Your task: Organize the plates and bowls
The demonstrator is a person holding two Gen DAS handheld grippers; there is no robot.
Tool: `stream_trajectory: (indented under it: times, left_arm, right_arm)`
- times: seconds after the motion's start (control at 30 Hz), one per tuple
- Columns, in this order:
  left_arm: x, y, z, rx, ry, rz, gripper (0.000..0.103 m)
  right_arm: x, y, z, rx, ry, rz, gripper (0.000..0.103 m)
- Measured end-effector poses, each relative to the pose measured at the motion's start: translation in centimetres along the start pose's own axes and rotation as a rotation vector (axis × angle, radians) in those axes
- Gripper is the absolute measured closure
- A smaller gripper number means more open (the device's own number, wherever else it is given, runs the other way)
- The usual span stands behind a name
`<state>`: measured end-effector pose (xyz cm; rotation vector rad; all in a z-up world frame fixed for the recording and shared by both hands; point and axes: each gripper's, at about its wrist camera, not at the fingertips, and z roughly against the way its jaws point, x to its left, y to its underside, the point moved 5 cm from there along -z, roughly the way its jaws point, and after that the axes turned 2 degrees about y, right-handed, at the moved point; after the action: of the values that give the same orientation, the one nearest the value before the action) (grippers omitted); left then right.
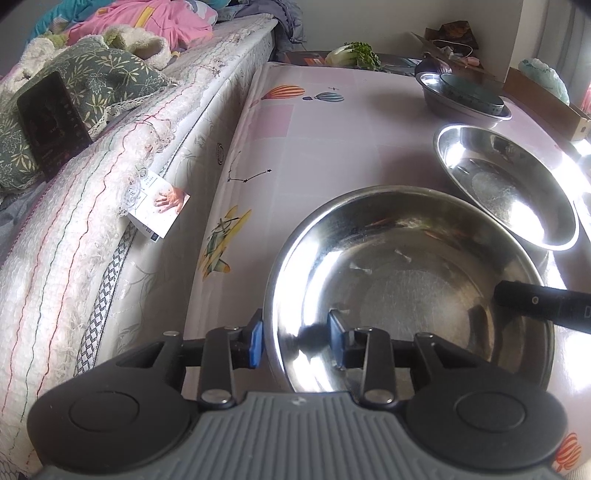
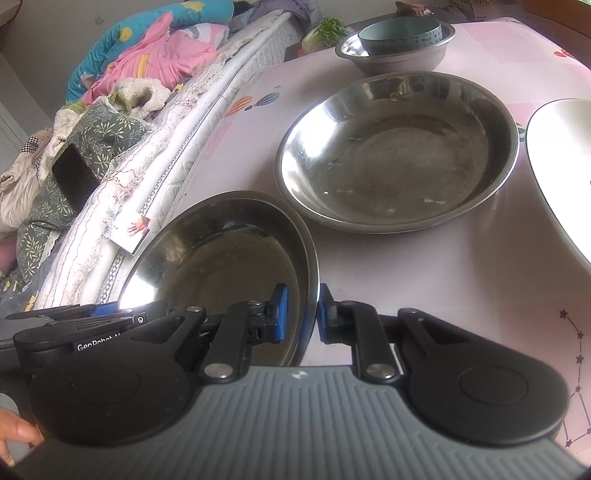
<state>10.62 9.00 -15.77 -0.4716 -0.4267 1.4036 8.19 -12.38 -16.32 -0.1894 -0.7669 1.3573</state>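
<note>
Left gripper point(image 1: 295, 341) has its blue pads straddling the near rim of the closest steel plate point(image 1: 406, 280), one pad outside, one inside, and they look spread a bit rather than clamped, so I can't call it a real grip. Right gripper point(image 2: 301, 314) is on the same plate's other rim point(image 2: 312, 280), pressed together and pinching the metal. Past that, a second steel plate point(image 2: 399, 151) sits alone on the pink tablecloth point(image 2: 424, 277), then a white plate point(image 2: 554, 166) at the right edge. Far back, a teal bowl point(image 2: 400, 35) already sits nested in a steel bowl point(image 2: 395, 59). So bowls look sorted; plates aren't stacked yet.
</note>
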Motion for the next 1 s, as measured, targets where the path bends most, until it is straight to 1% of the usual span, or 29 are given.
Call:
stream_trajectory:
  times: [0.33,1.0]
  left_arm:
    - [-0.2,0.0,0.2,-0.004,0.001,-0.005,0.067]
    - [0.2,-0.1,1.0,-0.026,-0.004,-0.002,0.067]
  right_arm:
    - [0.2,-0.2,0.3,-0.018,0.016,0.024,0.087]
    - [0.8,-0.3,0.7,-0.031,0.016,0.057,0.087]
